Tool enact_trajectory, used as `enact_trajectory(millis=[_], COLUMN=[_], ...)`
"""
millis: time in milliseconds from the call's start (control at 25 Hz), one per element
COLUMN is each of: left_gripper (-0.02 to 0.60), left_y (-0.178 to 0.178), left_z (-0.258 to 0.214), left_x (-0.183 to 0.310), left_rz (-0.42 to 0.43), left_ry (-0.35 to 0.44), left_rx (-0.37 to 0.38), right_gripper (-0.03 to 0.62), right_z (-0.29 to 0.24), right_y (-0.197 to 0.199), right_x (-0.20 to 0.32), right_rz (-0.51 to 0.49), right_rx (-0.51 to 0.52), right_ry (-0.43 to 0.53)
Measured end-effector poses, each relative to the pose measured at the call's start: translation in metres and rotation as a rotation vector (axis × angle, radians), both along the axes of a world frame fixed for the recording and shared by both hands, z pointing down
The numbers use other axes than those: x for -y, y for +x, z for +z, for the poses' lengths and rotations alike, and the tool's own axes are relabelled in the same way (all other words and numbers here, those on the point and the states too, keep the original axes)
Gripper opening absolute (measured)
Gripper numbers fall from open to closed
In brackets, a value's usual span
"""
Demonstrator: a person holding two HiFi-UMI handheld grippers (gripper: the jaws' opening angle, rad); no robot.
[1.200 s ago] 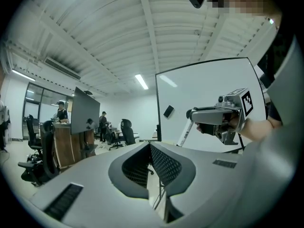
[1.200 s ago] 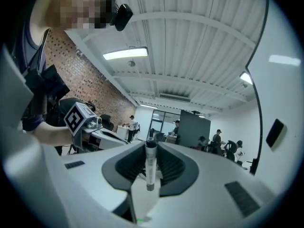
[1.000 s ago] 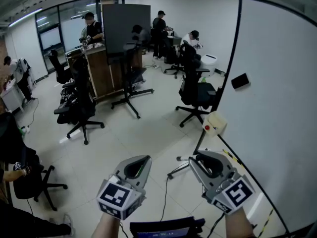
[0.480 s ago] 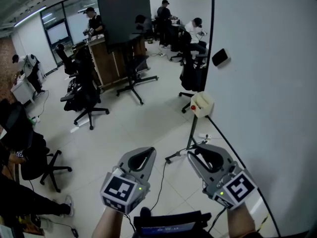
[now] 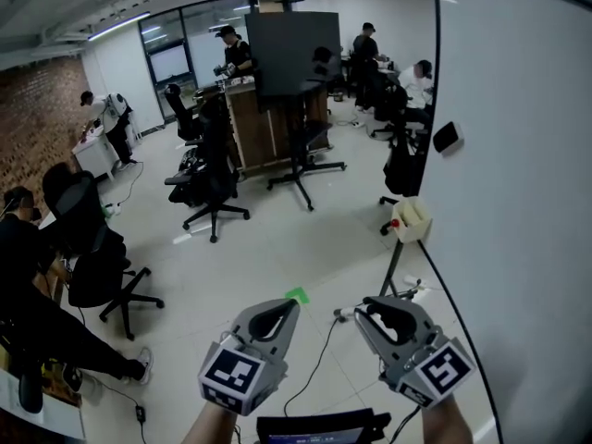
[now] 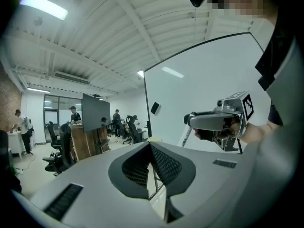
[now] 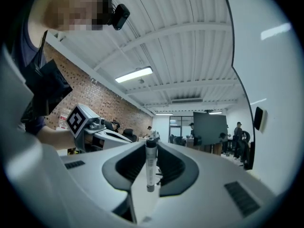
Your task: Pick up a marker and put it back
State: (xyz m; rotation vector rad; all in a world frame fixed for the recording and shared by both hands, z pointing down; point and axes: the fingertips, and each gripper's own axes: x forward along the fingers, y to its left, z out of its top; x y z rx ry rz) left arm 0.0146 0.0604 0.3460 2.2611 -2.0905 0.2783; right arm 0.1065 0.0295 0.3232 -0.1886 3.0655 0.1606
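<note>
The marker (image 7: 151, 167) is clamped between the jaws of the right tool (image 7: 151, 145), close to their tips. In the right gripper view it stands upright across the jaws. Its pale barrel runs down the gap, its darker upper end pokes just above the tips, and a grey end hangs below. In the head view the marker itself cannot be made out. That tool is held low at the right, pointing out over the floor (image 5: 277, 248), just beside the whiteboard (image 5: 518, 202).

The left tool (image 5: 289, 305) is held level with it on the other side, a little apart. Its jaws are drawn together at the tips, with nothing between them.

On the whiteboard a dark eraser (image 5: 448, 138) sticks high up near the left edge. Lower down, a cream box (image 5: 410, 218) with something red in it hangs at that edge. A thin cable (image 5: 319, 354) trails over the floor between the tools, and a small green patch (image 5: 297, 295) lies just ahead of the left tool.

Further off stand black chairs (image 5: 211, 178), a dark panel (image 5: 291, 52) on a stand and a wooden counter (image 5: 254, 123). Several people are at work, and there is a brick wall (image 5: 37, 128) at the far left.
</note>
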Motion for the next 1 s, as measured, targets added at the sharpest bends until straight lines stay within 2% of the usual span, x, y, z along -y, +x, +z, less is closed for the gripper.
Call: enact_trajectory(millis=[280, 440, 680, 840, 1000], left_gripper=[-0.009, -0.009, -0.008, -0.008, -0.008], left_y=[-0.008, -0.024, -0.050, -0.070, -0.079], left_z=[0.014, 0.020, 0.016, 0.019, 0.029], left_x=[-0.023, -0.048, -0.099, -0.134, -0.150], left_rz=[-0.011, -0.007, 0.039, 0.070, 0.111], left_ry=[-0.020, -0.012, 0.015, 0.013, 0.015], left_rx=[-0.026, -0.060, -0.078, -0.054, -0.101], right_gripper=[0.091, 0.091, 0.091, 0.091, 0.091], right_z=[0.011, 0.014, 0.010, 0.011, 0.013], right_y=[-0.008, -0.024, -0.051, -0.067, -0.076], right_x=[-0.017, -0.045, -0.100, -0.139, -0.163], right_rz=[-0.002, 0.004, 0.035, 0.065, 0.105], right_rx=[-0.031, -0.052, -0.069, -0.090, -0.108], right_ry=[-0.012, -0.016, 0.026, 0.039, 0.040])
